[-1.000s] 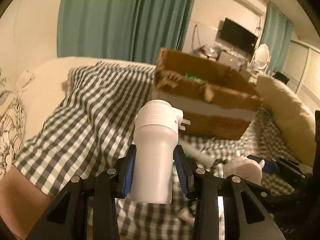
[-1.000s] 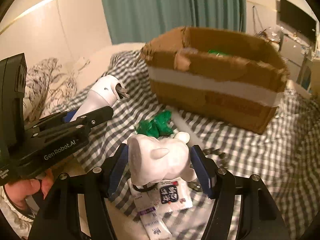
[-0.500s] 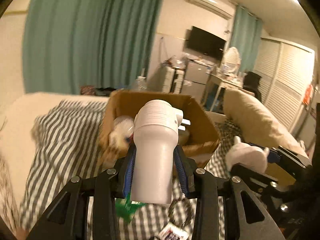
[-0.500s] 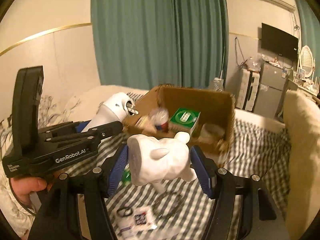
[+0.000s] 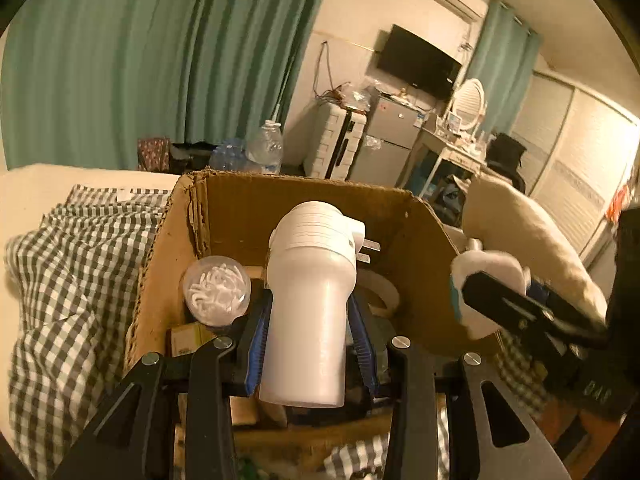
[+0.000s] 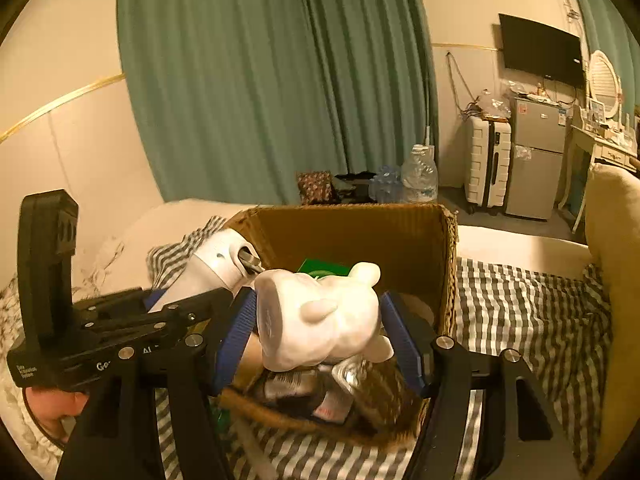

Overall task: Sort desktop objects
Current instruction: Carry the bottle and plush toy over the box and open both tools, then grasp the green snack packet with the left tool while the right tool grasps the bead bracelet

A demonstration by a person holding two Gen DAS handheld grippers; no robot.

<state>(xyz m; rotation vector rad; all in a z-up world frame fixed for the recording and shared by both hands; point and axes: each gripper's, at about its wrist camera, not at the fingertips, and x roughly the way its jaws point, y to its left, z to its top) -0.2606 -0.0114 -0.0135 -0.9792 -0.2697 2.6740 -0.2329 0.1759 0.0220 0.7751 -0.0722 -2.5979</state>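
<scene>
A white plug-in device (image 5: 308, 320) with metal prongs is clamped in the left gripper (image 5: 310, 344) above an open cardboard box (image 5: 304, 204). To its right, the right gripper (image 6: 320, 328) grasps a white animal figurine (image 6: 320, 316) over the same box, which sits on a checked bedspread (image 6: 528, 312).

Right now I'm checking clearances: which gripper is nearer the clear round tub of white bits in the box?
Left. The left gripper hangs beside the tub; the right gripper is across the box.
</scene>
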